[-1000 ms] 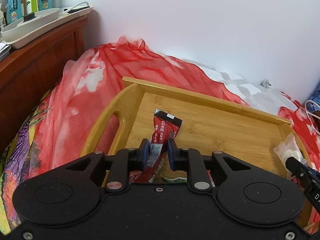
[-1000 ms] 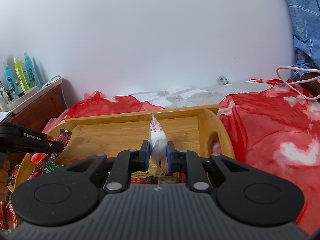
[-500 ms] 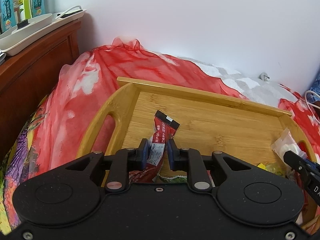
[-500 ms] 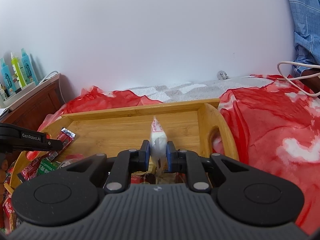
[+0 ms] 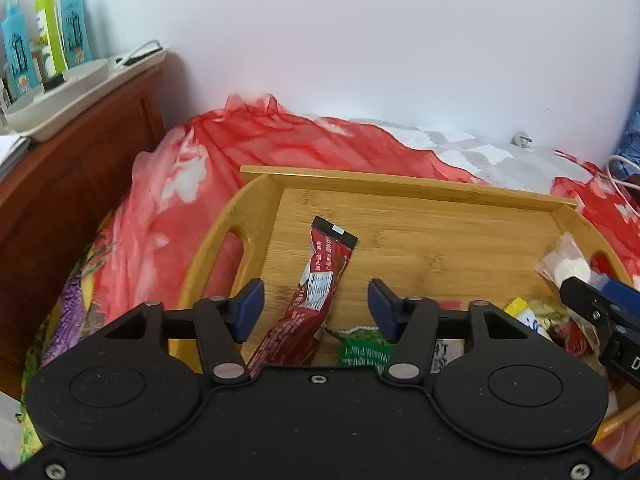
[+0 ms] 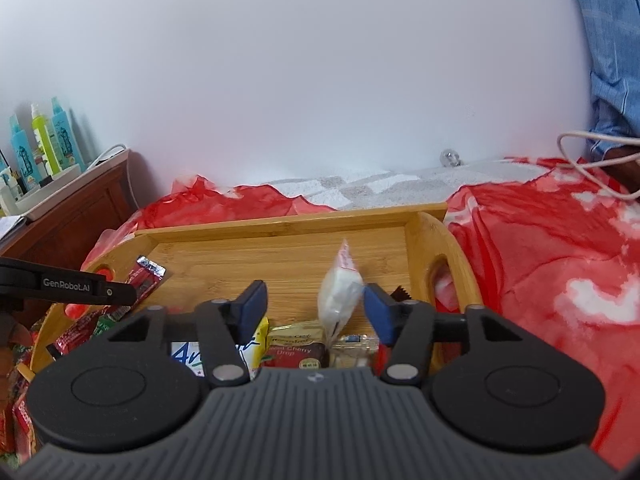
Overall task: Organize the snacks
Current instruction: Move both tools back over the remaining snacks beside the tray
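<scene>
Both grippers over the near end of the bamboo tray [image 5: 404, 190], which sits on a bed under a red blanket [image 5: 168, 216].

Left gripper [image 5: 316, 304]: fingers [image 5: 250, 308] opening, about half spread. Red snack packet [image 5: 320, 280] lies between them on the tray floor, pads clear of it on both sides. Its black-tipped end points toward the tray's far wall.

Right gripper [image 6: 312, 306]: fingers [image 6: 376, 312] opening, a bit wider. White pouch [image 6: 338, 298] stands between them, tilted. It sits right against the right-hand pad; contact unclear, left-hand pad well clear.

Near edge of the tray, under both grippers: loose pile of snacks – green packet [image 5: 362, 354], yellow sachet [image 5: 520, 312], a blue-lettered white pack [image 6: 188, 354], a cherry drop pack [image 6: 298, 344].

Middle and far part of the tray floor is bare wood. A cut-out handle [image 6: 440, 276] in the right end wall, 1 more in the left end wall.

Beyond the tray: grey-white patterned sheet [image 6: 360, 188] against the white wall. Left of the tray: dark wooden cabinet [image 5: 72, 168] with a white dish on top holding 3 spray bottles [image 5: 48, 36], 2 blue and 1 yellow-green. Right of the tray: white cable [image 6: 592, 160] over the blanket, blue sleeve [image 6: 608, 60] at the frame edge.
</scene>
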`<state>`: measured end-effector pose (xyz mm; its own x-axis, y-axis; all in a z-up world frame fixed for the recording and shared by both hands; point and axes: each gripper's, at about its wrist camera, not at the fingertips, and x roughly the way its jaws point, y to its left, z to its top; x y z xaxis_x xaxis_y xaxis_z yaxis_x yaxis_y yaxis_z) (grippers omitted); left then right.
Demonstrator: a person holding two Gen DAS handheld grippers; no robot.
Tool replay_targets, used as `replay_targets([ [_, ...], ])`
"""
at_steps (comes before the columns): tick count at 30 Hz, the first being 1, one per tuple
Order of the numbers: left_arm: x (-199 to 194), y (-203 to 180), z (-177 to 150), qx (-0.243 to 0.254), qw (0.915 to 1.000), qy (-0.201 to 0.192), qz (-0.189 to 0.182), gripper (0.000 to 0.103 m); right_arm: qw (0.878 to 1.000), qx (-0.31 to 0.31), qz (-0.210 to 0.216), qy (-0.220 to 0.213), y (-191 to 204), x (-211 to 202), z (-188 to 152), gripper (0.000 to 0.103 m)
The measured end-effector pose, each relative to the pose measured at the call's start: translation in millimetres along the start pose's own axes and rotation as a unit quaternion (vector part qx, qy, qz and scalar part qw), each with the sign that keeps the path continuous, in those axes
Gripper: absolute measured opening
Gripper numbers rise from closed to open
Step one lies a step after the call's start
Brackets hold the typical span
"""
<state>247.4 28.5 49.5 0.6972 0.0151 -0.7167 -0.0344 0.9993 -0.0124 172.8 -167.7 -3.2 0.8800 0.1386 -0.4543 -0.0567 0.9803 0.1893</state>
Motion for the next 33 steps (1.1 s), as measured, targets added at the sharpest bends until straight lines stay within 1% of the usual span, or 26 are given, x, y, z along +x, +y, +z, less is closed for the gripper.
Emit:
replay_targets([
  [1,-4,0,-2,0.002,1.0,-0.002,-0.001,0.062,1.0,0.0,0.0,-0.001,1,-2,0,0.073],
  [3,-12,0,-5,0.006,0.9999,-0.008,-0.004,0.07,1.0,0.005,0.001,-0.004,1,-6,-1,0.075],
  [6,-24,-1,-10,0.016,0.9997,-0.018,-0.008,0.079,1.0,0.006,0.005,-0.013,3,-14,-3,0.078],
  [10,-40,-1,-17,0.023,0.9993,-0.025,-0.015,0.082,1.0,-0.005,0.006,-0.029,6,-27,-6,0.082],
  [13,-52,1,-24,0.022,0.9991,-0.03,-0.022,0.084,0.999,0.002,0.011,-0.037,7,-39,-9,0.085],
  [18,-72,2,-39,0.026,0.9983,-0.041,-0.031,0.089,0.999,-0.001,0.011,-0.05,10,-59,-14,0.086],
  [23,-84,4,-51,0.031,0.998,-0.044,-0.034,0.09,0.998,-0.019,0.009,-0.062,20,-75,-21,0.086],
  [27,-93,7,-62,0.041,0.9972,-0.05,-0.039,0.09,0.998,-0.018,0.009,-0.063,25,-86,-32,0.086],
  [31,-99,10,-74,0.049,0.9955,-0.05,-0.064,0.09,0.997,-0.027,0.008,-0.066,32,-96,-44,0.086],
  [33,-101,12,-78,0.049,0.9953,-0.049,-0.067,0.09,0.997,-0.031,0.008,-0.068,36,-101,-49,0.088],
])
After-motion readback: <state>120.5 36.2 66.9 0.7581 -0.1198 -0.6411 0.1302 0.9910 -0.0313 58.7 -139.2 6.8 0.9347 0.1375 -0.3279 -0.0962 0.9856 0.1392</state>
